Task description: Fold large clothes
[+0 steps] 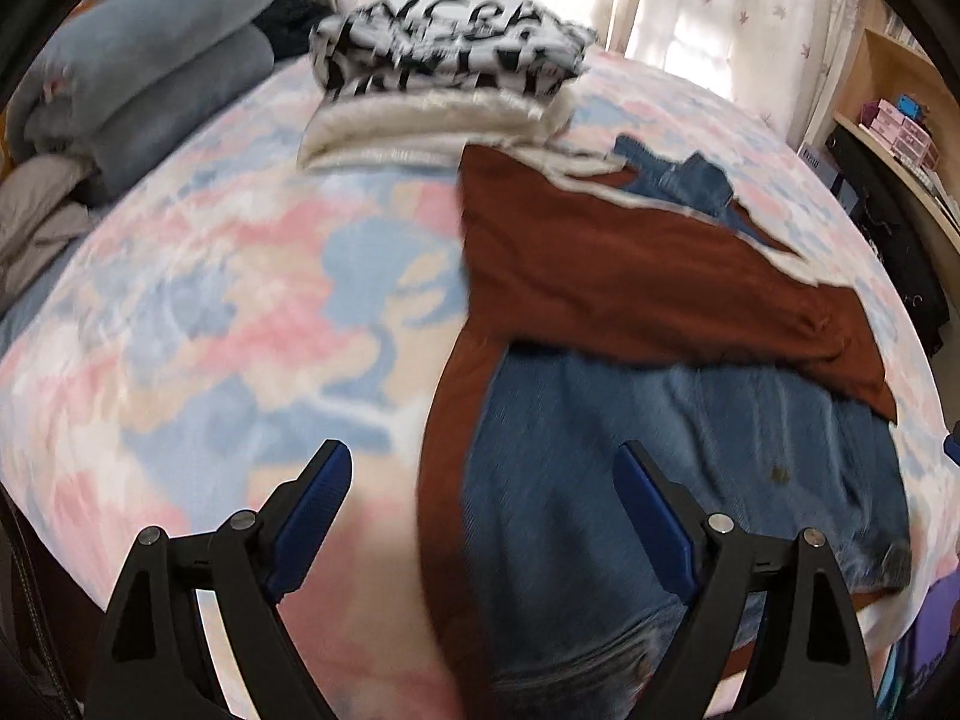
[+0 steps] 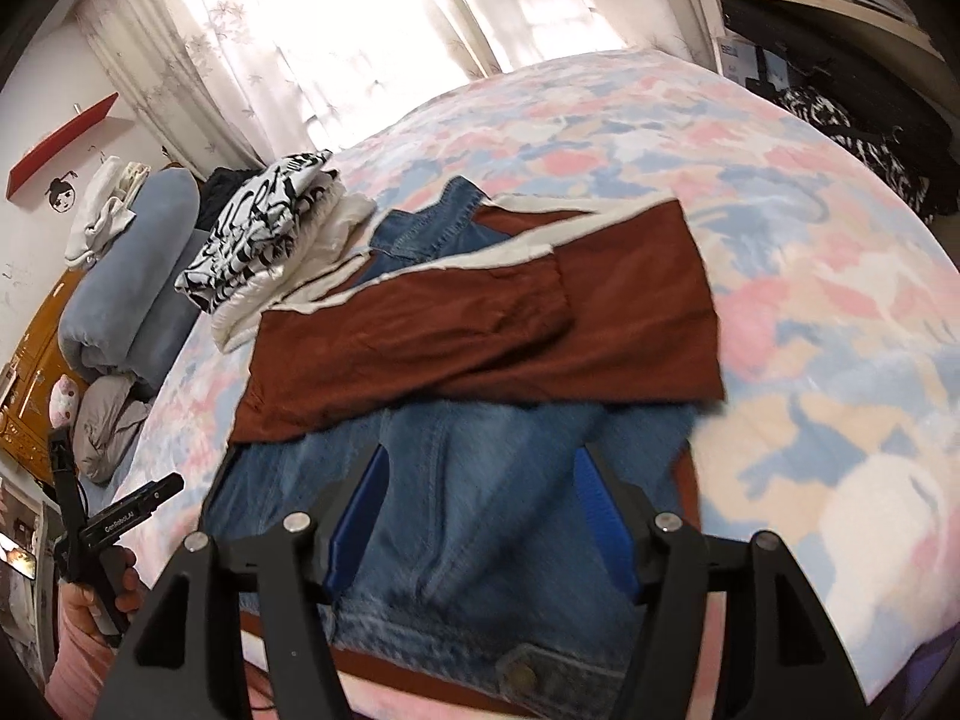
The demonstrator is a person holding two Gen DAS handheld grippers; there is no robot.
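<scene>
Denim jacket (image 1: pixel 690 480) spread flat on the bed (image 1: pixel 210 330), rust-brown lined sleeves (image 1: pixel 630 276) already crossed over the upper half, cream lining edge showing along the folds; laid out flat probably so the next fold lands square. In the right wrist view same jacket (image 2: pixel 480 510) with sleeves (image 2: pixel 480 312) stacked across the chest, hem and a metal button nearest the camera. Left claw (image 1: pixel 483 510) released, jaws wide, nothing between the pads, hovering over the left hem edge where the brown lining strip runs down; positioned there likely to pinch that corner. Right claw (image 2: pixel 480 510) also released, jaws apart over the denim body near the hem, cloth below but not pinched as far as visible. Both claws at the near edge, so judged step: grab bottom hem at two points and bring it up over the sleeves. Folded pile (image 1: pixel 450 78) of black-and-white printed top on cream garment sits at far side of bed, touching the jacket collar area; finished items parked there, out of the folding zone. Rolled blue blanket (image 1: pixel 138 78) and grey bedding off to the left edge. Left hand (image 2: pixel 90 606) gripping its tool handle seen at lower left of right wrist view. Frames motion-blurred, fine contact unclear
</scene>
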